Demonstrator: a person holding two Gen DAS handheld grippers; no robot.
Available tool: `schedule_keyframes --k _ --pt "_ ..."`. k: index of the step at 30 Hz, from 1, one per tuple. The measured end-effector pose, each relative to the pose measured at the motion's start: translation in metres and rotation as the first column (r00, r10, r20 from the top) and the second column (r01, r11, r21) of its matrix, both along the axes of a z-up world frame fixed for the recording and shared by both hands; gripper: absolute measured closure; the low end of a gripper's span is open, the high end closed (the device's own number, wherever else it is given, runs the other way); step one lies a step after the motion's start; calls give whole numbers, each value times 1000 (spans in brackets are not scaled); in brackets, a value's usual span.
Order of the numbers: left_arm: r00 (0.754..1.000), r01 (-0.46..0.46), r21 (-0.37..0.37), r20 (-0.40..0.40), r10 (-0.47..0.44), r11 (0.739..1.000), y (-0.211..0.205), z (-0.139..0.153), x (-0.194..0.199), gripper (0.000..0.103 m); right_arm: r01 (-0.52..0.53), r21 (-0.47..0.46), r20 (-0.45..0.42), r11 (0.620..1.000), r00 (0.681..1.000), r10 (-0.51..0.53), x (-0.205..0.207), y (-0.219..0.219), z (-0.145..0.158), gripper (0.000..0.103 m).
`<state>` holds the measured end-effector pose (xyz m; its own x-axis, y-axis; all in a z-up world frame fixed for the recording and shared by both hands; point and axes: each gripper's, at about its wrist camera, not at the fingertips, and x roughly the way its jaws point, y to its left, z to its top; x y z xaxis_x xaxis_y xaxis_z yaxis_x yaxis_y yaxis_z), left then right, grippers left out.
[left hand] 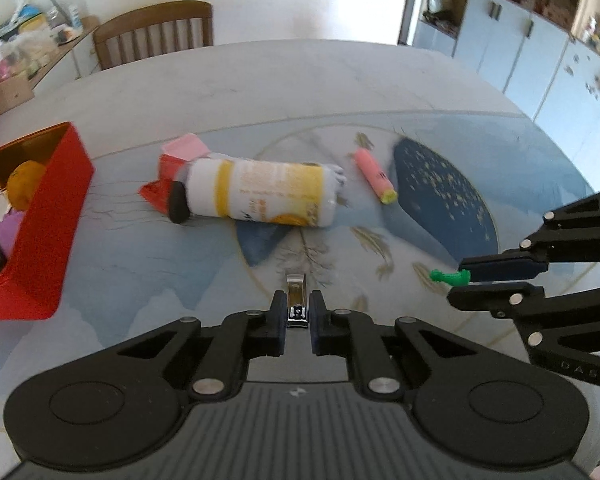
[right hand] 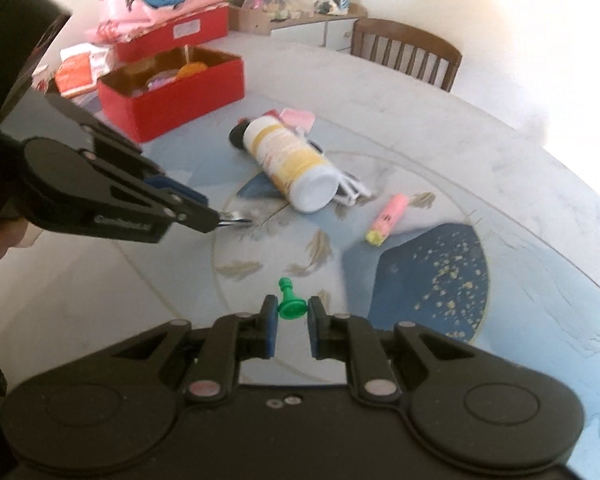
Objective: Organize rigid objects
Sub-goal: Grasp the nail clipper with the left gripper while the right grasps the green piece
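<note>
My left gripper (left hand: 298,307) is shut on a metal nail clipper (left hand: 297,296) above the table; it also shows in the right wrist view (right hand: 220,220), with the clipper (right hand: 236,222) sticking out. My right gripper (right hand: 292,311) is shut on a green chess pawn (right hand: 289,302); it shows in the left wrist view (left hand: 458,282) with the pawn (left hand: 448,277). A white and yellow bottle (left hand: 260,192) (right hand: 290,164) lies on its side mid-table. A pink highlighter (left hand: 374,176) (right hand: 386,220) lies to its right. An open red box (left hand: 44,220) (right hand: 172,96) holds several items.
A pink packet (left hand: 182,148) and a red wrapper (left hand: 156,192) lie behind the bottle. A second red box with pink cloth (right hand: 172,24) stands behind the first. A wooden chair (left hand: 156,32) (right hand: 408,52) is at the far edge. Cabinets (left hand: 540,52) stand at right.
</note>
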<state>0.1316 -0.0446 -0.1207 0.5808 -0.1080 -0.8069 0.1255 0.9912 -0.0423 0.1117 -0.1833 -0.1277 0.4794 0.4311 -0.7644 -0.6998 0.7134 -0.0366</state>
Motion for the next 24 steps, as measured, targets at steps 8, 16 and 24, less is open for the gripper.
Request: schedule_keyframes --k 8,16,24 --pt "997 -74 -76 14 76 994 34 18 1 92 32 41 11 999 999 -32 9 2 18 89" --pt "993 -115 -150 25 120 982 74 37 1 97 38 70 4 997 999 -39 10 19 31 89" --pt "997 -60 -173 41 68 983 105 49 1 97 32 56 20 998 999 -33 8 53 37 89"
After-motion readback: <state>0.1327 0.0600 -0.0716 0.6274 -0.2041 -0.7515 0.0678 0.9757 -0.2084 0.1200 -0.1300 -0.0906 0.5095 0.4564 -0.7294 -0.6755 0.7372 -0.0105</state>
